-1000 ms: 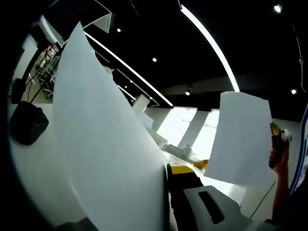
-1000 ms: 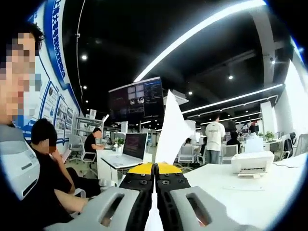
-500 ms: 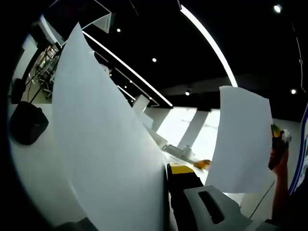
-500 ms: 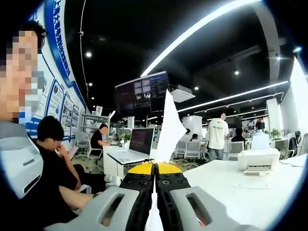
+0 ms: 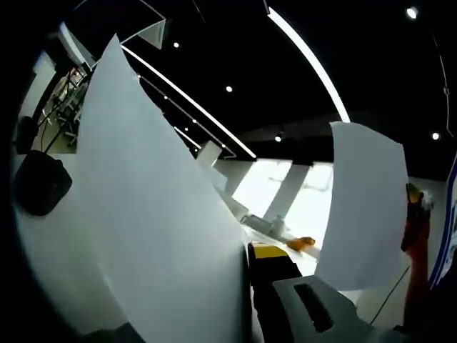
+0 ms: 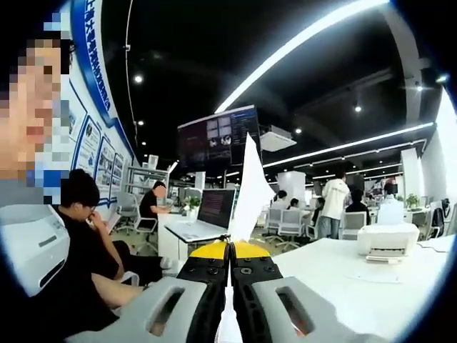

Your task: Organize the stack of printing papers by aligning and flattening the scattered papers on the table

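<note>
A large white sheet of paper [image 5: 157,214] stands upright in the left gripper view, held by my left gripper [image 5: 250,251], which is shut on its lower edge. The sheet hides the left jaw, and the grey right jaw with its yellow tip shows beside it. A second white sheet [image 5: 364,207] hangs in the air at the right of that view, held from its right edge near a hand [image 5: 415,229]. In the right gripper view my right gripper [image 6: 229,247] is shut on this sheet [image 6: 251,187], seen edge-on rising between the jaws.
A white table [image 6: 357,279] stretches ahead to the right with a white printer [image 6: 388,239] on it. A laptop [image 6: 208,213] sits on a desk further back. A seated person [image 6: 86,243] is close on the left. A black object [image 5: 41,182] lies on the white surface.
The sheet at the right of the left gripper view has shifted slightly right and looks narrower. The right gripper view has shifted a little, so that camera moved. Both grips hold.
</note>
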Tool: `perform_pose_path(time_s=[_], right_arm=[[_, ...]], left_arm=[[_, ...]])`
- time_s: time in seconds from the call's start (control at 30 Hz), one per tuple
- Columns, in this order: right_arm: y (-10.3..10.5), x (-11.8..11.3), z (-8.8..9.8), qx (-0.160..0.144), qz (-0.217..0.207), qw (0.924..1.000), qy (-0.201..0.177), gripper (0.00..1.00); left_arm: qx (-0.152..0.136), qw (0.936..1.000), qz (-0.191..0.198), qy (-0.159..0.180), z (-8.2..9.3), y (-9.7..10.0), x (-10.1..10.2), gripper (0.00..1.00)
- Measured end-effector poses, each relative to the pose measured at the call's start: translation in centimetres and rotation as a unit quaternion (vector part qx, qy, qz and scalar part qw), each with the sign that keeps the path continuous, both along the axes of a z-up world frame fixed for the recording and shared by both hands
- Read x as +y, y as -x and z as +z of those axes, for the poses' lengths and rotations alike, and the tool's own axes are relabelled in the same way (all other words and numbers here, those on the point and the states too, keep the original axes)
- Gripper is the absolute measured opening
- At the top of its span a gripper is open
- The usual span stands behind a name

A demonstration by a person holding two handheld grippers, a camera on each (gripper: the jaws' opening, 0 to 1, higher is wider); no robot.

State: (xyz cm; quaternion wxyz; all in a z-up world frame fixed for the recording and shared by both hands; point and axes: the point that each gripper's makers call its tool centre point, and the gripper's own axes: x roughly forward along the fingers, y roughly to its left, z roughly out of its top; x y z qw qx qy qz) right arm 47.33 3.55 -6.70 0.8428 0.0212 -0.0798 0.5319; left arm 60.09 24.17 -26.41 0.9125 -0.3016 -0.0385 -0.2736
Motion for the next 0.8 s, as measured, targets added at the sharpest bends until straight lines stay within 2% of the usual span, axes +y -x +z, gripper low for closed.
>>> perform_pose_path(time_s=[0.1, 0.27, 0.37, 0.43, 0.53, 0.8], right_arm=[[-0.4, -0.2, -0.3, 0.011, 0.003, 0.9999, -0.001, 0.0], [-0.7, 0.0, -1.1, 0.046, 0.04, 0.9981, -0.009, 0.0], [-2.2, -0.5, -1.9, 0.088, 0.047, 0.9945, -0.03, 0.0], [-4.4, -1.4, -3.2, 0.117, 0.024, 0.9922, -0.035, 0.0], [-6.1, -1.8, -5.0, 0.155, 0.013, 0.9874, -0.029, 0.0], [-9.2, -2.4, -8.4, 0.17, -0.031, 0.9849, 0.004, 0.0]], left_arm=[[0.0, 1.0, 0.0, 0.001, 0.0, 0.0, 0.0, 0.08], [0.0, 1.0, -0.001, 0.0, 0.0, 0.0, 0.0, 0.08], [0.0, 1.0, -0.001, 0.001, 0.0, 0.0, -0.1, 0.08], [0.0, 1.0, -0.001, 0.001, 0.0, 0.0, 0.0, 0.08], [0.001, 1.0, -0.002, 0.002, 0.0, -0.1, 0.0, 0.08], [0.003, 1.0, -0.003, 0.001, -0.1, -0.2, 0.0, 0.08]])
